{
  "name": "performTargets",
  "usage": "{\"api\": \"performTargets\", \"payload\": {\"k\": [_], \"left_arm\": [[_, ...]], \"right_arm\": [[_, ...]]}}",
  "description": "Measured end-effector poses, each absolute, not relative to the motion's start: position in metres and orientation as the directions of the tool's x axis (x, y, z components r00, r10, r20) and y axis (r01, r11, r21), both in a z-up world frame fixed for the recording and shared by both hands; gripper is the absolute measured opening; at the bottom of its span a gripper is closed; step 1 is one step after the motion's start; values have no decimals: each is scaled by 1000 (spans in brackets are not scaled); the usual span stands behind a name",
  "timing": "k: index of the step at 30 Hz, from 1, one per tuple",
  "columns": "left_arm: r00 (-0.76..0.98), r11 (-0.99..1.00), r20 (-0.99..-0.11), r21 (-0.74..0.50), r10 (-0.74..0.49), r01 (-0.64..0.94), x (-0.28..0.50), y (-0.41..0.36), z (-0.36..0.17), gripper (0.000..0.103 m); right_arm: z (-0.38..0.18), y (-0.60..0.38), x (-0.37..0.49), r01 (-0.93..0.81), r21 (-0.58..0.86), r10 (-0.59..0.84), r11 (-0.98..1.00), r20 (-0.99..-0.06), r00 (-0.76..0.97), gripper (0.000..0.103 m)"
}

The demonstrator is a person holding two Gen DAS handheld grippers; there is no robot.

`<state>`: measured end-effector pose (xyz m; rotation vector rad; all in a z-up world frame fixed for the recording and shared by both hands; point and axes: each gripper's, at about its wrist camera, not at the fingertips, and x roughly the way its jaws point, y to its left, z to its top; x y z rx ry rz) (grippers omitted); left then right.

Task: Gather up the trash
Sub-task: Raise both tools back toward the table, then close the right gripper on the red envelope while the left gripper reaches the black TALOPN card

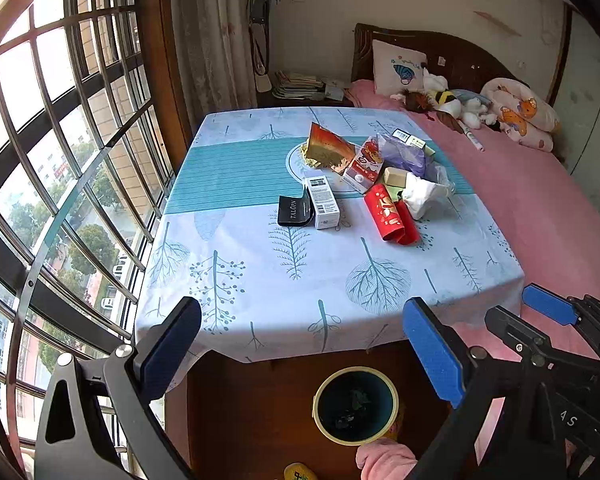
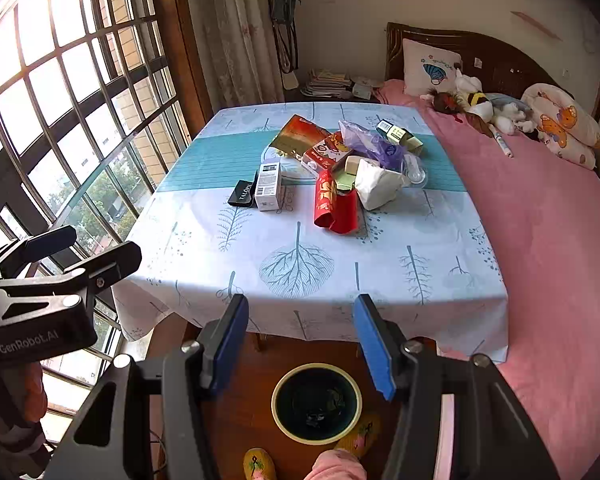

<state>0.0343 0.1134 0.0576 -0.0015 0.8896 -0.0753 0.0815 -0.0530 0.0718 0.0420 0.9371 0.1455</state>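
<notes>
Trash lies in a heap on the table (image 1: 260, 280): a red packet (image 1: 390, 214) (image 2: 334, 204), a white box (image 1: 322, 202) (image 2: 269, 186), a black case (image 1: 294, 211) (image 2: 242, 193), a red-and-white carton (image 1: 362, 168) (image 2: 324, 152), crumpled white tissue (image 1: 420, 196) (image 2: 378, 188) and a purple bag (image 1: 404, 154) (image 2: 374, 144). A round bin (image 1: 356, 406) (image 2: 317, 402) stands on the floor below the table's near edge, with dark scraps inside. My left gripper (image 1: 300, 348) hangs open and empty above the bin. My right gripper (image 2: 300, 344) is also open with nothing between its blue pads.
A large barred window (image 1: 60, 160) fills the left. A bed with pink sheet (image 2: 548, 240), pillow and plush toys runs along the table's right side. A person's pink trouser leg (image 2: 336, 466) and slippers are by the bin. Books are stacked on a nightstand (image 1: 300, 86) behind the table.
</notes>
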Motion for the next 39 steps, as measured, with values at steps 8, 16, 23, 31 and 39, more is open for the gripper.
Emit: {"api": "performTargets", "payload": {"k": [8,16,23,31,39], "left_arm": [[542,999,-840,-26,-9,-24,87,116,31,100],[445,993,-895,-35,18,-110,164,99,-10,100],[407,978,-909,4,91,-210,220,91,-24,99],[324,969,-945,-31,52,-245,263,103,-47,98],[229,962,-973,-50,13,-269,284,119,-83,80]], "right_arm": [[39,-72,140,-130,176,219,976,-814,538,55],[-6,-98,226,-118,253,278,960,-848,450,55],[-40,-89,291,-197,282,338,939,-859,384,55],[-78,-80,321,-244,327,388,913,-881,271,32],[-80,-85,322,-271,380,446,884,-859,250,25]]}}
